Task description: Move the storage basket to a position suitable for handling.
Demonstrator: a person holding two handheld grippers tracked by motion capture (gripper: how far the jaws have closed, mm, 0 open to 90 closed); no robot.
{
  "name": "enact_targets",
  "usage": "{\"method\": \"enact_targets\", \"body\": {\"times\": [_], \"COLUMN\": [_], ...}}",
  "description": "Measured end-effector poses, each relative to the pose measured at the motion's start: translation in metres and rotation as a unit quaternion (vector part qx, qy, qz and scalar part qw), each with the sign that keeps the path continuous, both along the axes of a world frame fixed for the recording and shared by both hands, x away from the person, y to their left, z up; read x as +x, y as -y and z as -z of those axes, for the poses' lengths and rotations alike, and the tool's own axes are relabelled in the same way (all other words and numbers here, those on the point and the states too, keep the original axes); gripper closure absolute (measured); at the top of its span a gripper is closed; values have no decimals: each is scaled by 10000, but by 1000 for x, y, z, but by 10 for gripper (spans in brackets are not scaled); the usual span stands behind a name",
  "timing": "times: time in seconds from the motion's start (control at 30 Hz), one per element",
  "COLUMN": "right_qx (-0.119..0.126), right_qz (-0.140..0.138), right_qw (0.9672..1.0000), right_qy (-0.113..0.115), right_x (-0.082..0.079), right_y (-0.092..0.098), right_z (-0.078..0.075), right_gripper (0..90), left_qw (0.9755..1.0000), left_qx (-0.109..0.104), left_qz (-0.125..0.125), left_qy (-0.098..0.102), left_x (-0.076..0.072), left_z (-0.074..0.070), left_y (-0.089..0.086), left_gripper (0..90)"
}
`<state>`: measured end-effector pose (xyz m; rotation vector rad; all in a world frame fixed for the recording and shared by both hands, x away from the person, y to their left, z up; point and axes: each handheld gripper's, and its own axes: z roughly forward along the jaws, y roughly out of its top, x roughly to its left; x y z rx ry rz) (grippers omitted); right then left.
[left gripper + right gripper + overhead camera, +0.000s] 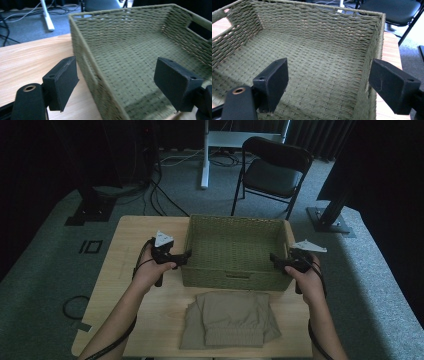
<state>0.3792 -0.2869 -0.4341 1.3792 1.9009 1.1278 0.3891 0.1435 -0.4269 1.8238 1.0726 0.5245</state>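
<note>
High view: we hold the left gripper [186, 254] at the left wall of the green woven basket [233, 276] and the right gripper [274, 259] at its right wall. The basket sits mid-table [120, 265], with folded beige trousers [229, 319] just in front of it. In both gripper views our jaws stand apart, straddling a basket wall [85, 62] without pressing it, so both are released.

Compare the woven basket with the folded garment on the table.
The woven basket is green, stiff and open-topped with upright walls; the folded garment is tan, soft and lies flat. The basket sits farther back between the two grippers, its side walls between their open jaws; the garment lies nearer the person, untouched. Both rest on the wooden table.
</note>
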Motion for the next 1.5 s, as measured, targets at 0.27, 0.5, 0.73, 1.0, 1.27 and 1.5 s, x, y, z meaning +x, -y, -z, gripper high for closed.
{"method": "enact_targets", "body": {"times": [0.27,0.5,0.73,1.0,1.27,1.5], "right_qx": [53,141,123,151,180,169], "right_qz": [-195,-298,-323,-407,-574,-647], "right_qw": [9998,9994,9992,9988,9981,9977], "right_qy": [78,96,181,231,89,-66], "right_x": [-23,-45,-65,-85,-97,-102], "right_y": [-5,-6,-7,-10,-18,-23], "right_z": [4,14,20,28,48,64], "right_gripper": [158,158,158,158,155,152], "left_qw": [9998,9992,9987,9981,9969,9959], "left_qx": [-23,-99,-159,-59,34,86], "left_qz": [203,379,486,604,770,854], "left_qy": [44,43,4,-56,-149,-279], "left_x": [-18,-32,-44,-57,-70,-79], "left_z": [5,11,20,33,45,58], "left_y": [1,2,5,8,11,12], "left_gripper": [201,200,200,200,201,200]}}
